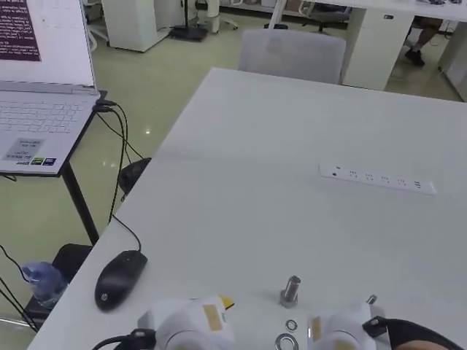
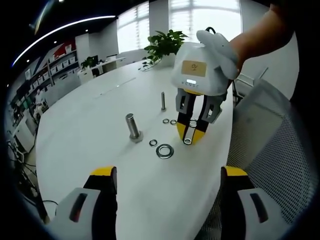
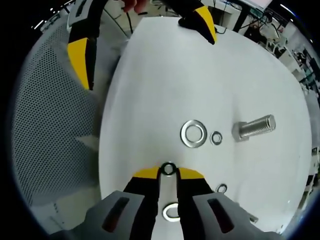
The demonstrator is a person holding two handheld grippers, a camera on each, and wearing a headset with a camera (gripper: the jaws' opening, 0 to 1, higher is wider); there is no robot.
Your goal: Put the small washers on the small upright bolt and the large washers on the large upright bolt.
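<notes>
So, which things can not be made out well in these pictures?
Right gripper view: the lower washer lies partly under the right gripper, so its size is unclear.
Right gripper view: the gripped washer is covered at both sides by the jaws.
Head view: the small bolt is too small to show detail.
Head view: the laptop screen text is too small to read.

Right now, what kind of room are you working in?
Probably an office: there's a laptop, a power strip on a big white desk, a chair behind it, and a potted plant.
</notes>
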